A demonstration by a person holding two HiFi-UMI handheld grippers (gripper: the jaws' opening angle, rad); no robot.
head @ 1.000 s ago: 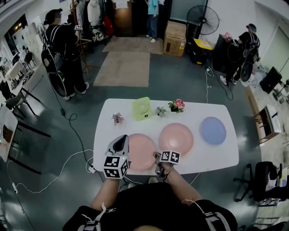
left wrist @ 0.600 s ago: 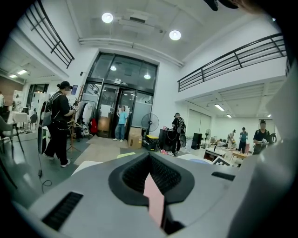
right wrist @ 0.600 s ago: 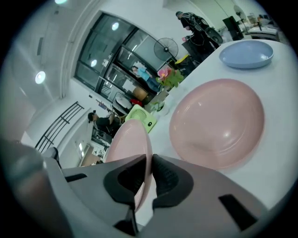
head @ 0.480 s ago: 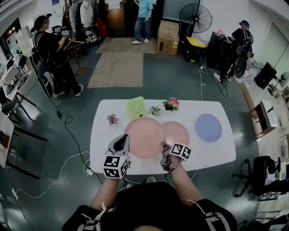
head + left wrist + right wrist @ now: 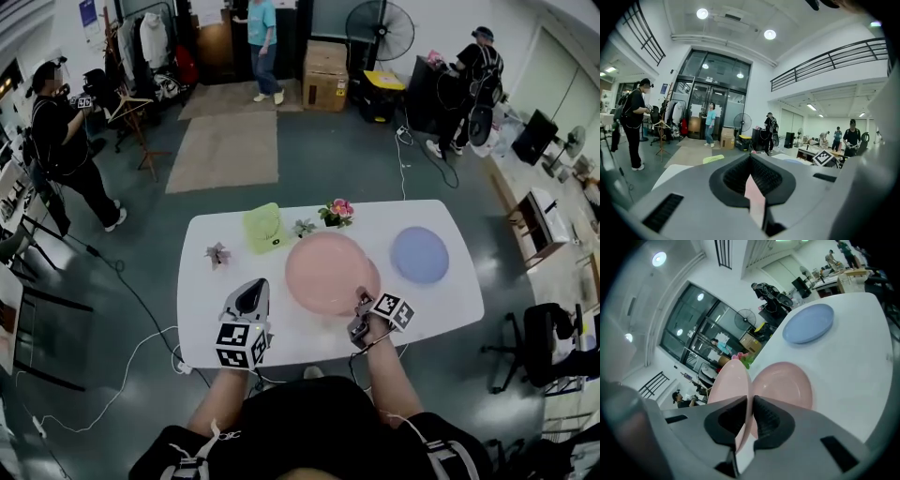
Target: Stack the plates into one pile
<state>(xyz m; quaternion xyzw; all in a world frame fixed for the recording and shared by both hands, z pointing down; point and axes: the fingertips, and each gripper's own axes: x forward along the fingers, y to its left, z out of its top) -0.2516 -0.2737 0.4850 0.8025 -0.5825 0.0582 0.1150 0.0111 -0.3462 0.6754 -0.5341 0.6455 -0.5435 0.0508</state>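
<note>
One pink plate [image 5: 729, 378] clamped in right hand-held gripper [image 5: 751, 399]; left hand-held gripper [image 5: 750, 157] closed.

Grey floor [image 5: 356, 169], brown rug [image 5: 225, 150] — standing fan [image 5: 368, 28]

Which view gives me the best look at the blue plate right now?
The head view: the blue plate shows whole from above, with nothing on it. The right gripper view also shows it whole, but slanted and distorted. The left gripper view gives at most a thin sliver.
</note>
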